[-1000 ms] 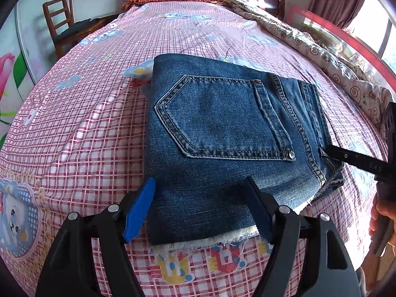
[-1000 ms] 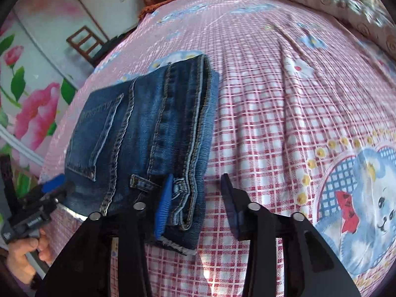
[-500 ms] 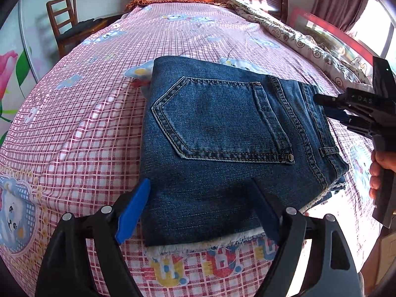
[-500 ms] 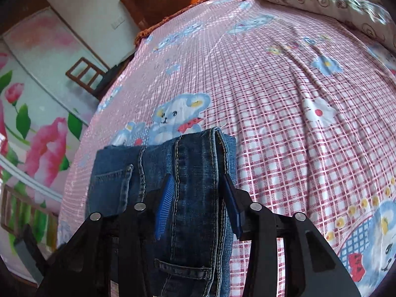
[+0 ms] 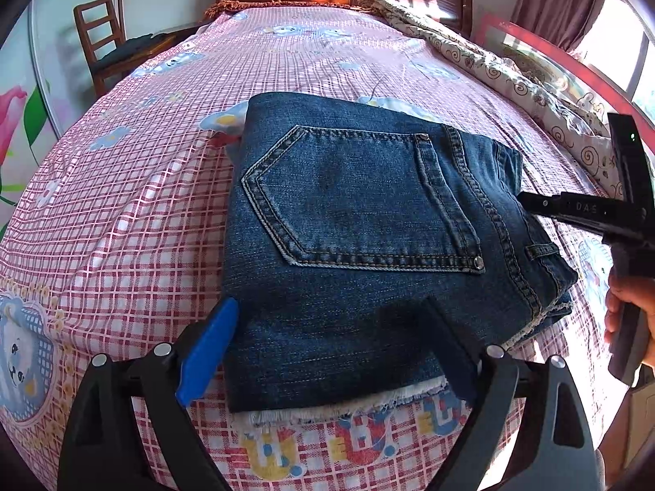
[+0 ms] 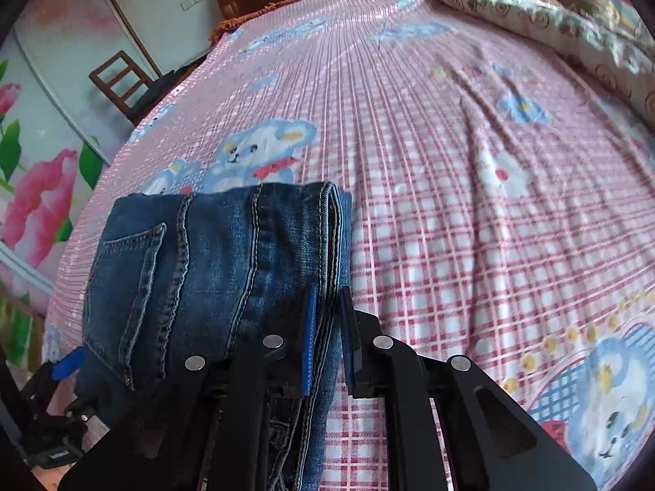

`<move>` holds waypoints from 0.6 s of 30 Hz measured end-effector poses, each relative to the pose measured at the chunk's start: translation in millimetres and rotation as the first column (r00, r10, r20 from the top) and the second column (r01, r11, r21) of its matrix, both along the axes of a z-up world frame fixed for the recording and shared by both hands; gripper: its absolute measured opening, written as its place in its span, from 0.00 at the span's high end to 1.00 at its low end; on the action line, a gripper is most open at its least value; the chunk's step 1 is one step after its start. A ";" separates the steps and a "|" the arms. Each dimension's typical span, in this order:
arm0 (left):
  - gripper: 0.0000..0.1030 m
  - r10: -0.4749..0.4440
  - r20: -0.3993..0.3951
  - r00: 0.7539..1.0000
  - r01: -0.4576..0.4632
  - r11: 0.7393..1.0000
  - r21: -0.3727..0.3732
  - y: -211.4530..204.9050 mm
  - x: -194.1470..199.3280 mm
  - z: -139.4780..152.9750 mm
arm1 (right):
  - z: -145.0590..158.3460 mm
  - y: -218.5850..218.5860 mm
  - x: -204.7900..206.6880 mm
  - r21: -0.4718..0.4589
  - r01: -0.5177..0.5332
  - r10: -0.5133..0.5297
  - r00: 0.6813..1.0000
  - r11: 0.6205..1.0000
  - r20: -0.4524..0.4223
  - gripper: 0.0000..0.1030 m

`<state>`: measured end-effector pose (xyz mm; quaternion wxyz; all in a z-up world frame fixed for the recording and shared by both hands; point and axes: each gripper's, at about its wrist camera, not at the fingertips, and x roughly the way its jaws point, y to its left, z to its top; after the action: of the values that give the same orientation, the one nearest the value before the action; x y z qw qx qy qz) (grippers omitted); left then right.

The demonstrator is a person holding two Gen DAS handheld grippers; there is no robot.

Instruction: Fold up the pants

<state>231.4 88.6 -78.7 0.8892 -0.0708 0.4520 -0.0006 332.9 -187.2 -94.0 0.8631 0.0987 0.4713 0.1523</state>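
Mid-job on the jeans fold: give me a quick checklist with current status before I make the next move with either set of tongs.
1. Right tongs gripping the jeans: ok, the jaws are closed narrowly on the waistband edge.
2. Left tongs free of fabric: ok, jaws wide open, straddling the near hem without pinching it.
3. Fold stacked square: mostly ok; a frayed white hem peeks out at the near edge.
4. Back pocket side lying flat on top: ok, no visible wrinkles.
5. How many layers the right tongs hold: cannot tell.
6. Room on the bedsheet to the right: ok.
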 end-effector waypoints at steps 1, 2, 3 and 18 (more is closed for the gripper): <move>0.13 0.002 0.001 1.000 -0.002 1.000 -0.001 0.2 -0.1 -0.1 | 2.2 -8.0 -3.8 0.026 0.047 -0.047 0.999 0.999 0.000 0.74; 0.12 0.003 0.003 1.000 -0.003 1.000 -0.004 0.6 0.0 -0.5 | 5.3 -15.1 -8.2 0.039 0.096 -0.096 0.995 0.995 -0.008 0.73; 0.12 0.004 0.004 1.000 -0.004 1.000 -0.003 0.5 0.0 -1.1 | 9.2 -22.2 -15.3 0.060 0.132 -0.132 0.991 0.989 -0.007 0.73; 0.11 -0.006 0.015 1.000 0.006 1.000 0.006 -0.7 -2.9 -2.3 | -11.4 -8.6 -100.9 0.391 0.053 -0.008 0.993 0.919 -0.116 1.00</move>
<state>228.5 87.9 -81.0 0.8927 -0.0666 0.4457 -0.0025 232.0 -195.8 -105.4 0.8002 0.2857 0.4770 0.2248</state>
